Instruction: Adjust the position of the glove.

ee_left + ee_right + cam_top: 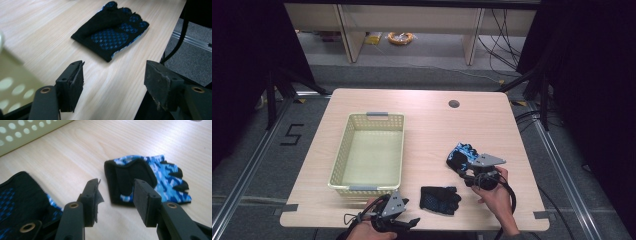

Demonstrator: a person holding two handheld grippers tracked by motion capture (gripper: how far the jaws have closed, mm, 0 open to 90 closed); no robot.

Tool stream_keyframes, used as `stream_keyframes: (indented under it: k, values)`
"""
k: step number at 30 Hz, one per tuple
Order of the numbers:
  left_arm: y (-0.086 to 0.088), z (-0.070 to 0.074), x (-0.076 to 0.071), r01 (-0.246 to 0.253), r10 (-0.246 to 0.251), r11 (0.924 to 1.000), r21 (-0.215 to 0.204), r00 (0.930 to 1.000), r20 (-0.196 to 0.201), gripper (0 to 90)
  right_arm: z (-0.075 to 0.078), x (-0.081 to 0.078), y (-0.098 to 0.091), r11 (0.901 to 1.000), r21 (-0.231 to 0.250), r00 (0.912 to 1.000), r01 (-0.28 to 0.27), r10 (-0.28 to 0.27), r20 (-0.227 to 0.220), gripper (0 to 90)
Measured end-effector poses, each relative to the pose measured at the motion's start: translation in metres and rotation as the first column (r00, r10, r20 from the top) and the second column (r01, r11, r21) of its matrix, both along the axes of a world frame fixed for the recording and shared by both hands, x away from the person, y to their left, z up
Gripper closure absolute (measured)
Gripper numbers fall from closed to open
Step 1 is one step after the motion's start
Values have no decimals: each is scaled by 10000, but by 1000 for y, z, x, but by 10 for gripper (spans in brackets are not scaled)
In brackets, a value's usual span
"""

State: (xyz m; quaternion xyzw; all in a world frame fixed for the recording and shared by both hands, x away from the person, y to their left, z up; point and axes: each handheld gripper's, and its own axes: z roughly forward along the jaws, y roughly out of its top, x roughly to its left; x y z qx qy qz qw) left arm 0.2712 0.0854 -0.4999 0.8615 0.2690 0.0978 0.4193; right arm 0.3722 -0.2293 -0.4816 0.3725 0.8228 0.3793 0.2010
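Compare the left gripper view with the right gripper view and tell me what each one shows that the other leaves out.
Left gripper view: the left gripper, jaws apart with nothing between them; the table's right edge; a black cable; grey floor.

Right gripper view: the right gripper, jaws apart and empty; beyond them the blue camouflage glove, lying back side up.

Both: the black glove with blue dots, at the left edge of the right gripper view; the wooden table; part of the pale basket.
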Motion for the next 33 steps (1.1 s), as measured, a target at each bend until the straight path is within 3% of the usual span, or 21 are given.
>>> stream_keyframes:
  k: [3, 4, 5, 6, 9, 10, 12, 17, 18, 20, 24, 25, 26, 27, 33]
  values:
    - [4, -1, 0, -49, 50, 9998, 173, 10000, -34, 294, 0, 6, 3, 9996, -274, 9999, -100, 99, -39, 562]
    - [5, -2, -1, -78, 77, 10000, -11, 9999, -141, 294, -1, 9, 5, 9993, -369, 9999, -116, 114, -41, 561]
    - [7, -2, -1, -54, 54, 9998, 168, 10000, 4, 292, -1, 12, 6, 9990, -423, 9999, -139, 137, -44, 560]
    - [9, -5, -3, -130, 134, 9996, 267, 9998, -163, 288, -3, 19, 8, 9989, -456, 9998, -120, 114, -134, 554]
    - [11, -7, -5, -167, 170, 9998, 131, 9996, -241, 288, -4, 27, 8, 9993, -379, 9998, -67, 59, -213, 553]
    - [13, -8, -3, -250, 254, 9993, 269, 9996, -125, 288, -6, 34, 7, 10000, -63, 9991, 4, -7, -433, 554]
    - [13, -8, -4, -372, 374, 9992, 136, 9992, -149, 288, -6, 38, 8, 9999, -127, 9989, -82, 76, -465, 552]
    - [14, -7, -2, -267, 268, 9994, 200, 9996, -35, 286, -8, 44, 14, 9985, -533, 9985, -151, 123, -524, 548]
    - [13, -7, -3, -318, 319, 9994, 160, 9995, -67, 287, -11, 45, 17, 9974, -708, 9969, -103, 47, -787, 550]
    - [13, -7, -3, -318, 320, 9991, 274, 9995, -72, 287, -13, 46, 19, 9949, -982, 9961, -235, 149, -875, 550]
    - [14, -8, -2, -102, 100, 9989, 452, 9999, 36, 287, -15, 48, 21, 9929, -1150, 9955, -313, 206, -926, 559]
    - [13, -9, -4, -270, 274, 9995, 160, 9994, -222, 286, -16, 48, 22, 9930, -1144, 9950, -301, 190, -976, 561]
    - [14, -9, -3, -274, 278, 9989, 389, 9996, -98, 286, -16, 49, 21, 9920, -1228, 9950, -296, 176, -981, 562]
    - [14, -9, -3, -277, 281, 9988, 398, 9996, -96, 285, -17, 50, 22, 9924, -1207, 9932, -230, 89, -1162, 572]
    - [13, -9, -2, -286, 290, 9990, 332, 9995, -111, 285, -22, 55, 20, 9893, -1375, 9930, -482, 326, -1131, 619]
